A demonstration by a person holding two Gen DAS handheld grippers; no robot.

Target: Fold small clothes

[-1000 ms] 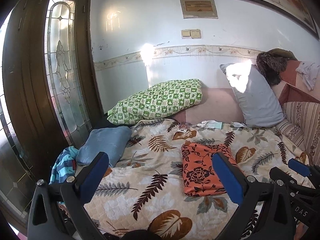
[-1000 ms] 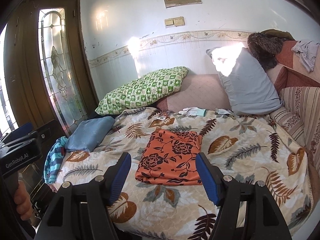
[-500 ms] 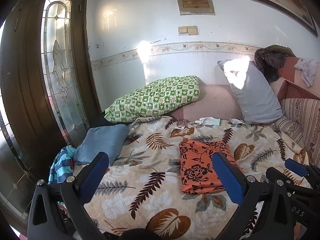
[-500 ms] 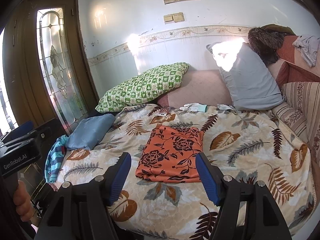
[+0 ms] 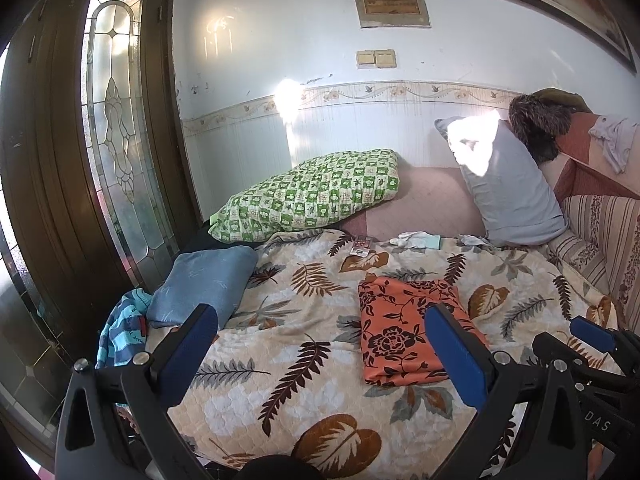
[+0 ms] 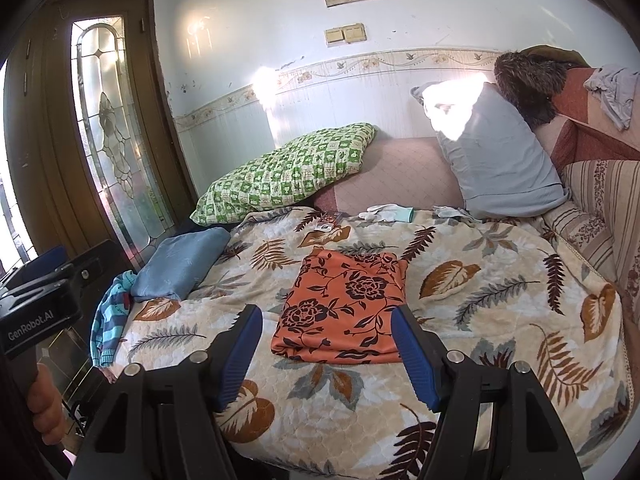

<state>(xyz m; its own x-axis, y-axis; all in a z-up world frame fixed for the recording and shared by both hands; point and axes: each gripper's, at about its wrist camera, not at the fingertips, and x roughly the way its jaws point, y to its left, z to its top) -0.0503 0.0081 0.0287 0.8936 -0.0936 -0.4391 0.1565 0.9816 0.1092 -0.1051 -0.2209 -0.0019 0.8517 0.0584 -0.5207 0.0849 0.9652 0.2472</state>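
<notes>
An orange cloth with a dark flower print [image 5: 400, 332] [image 6: 344, 308] lies folded into a flat rectangle in the middle of the leaf-patterned bedspread [image 5: 304, 304] [image 6: 500, 292]. My left gripper [image 5: 320, 312] hovers open over the near part of the bed, left of the cloth, with nothing between its blue pads. My right gripper [image 6: 326, 312] hangs open just short of the cloth's near edge, its fingers framing the cloth without touching it. Each gripper shows at the edge of the other's view, and a hand [image 6: 44, 412] holds the left one.
A blue pillow [image 5: 204, 284] and a striped teal garment [image 5: 120, 328] sit at the bed's left edge by a wooden door with a glass panel [image 5: 116, 160]. A green checked pillow [image 5: 312, 196], grey pillow [image 5: 508, 188] and white glove [image 5: 416, 238] lie at the back. A striped sofa cushion [image 5: 600, 232] borders the right.
</notes>
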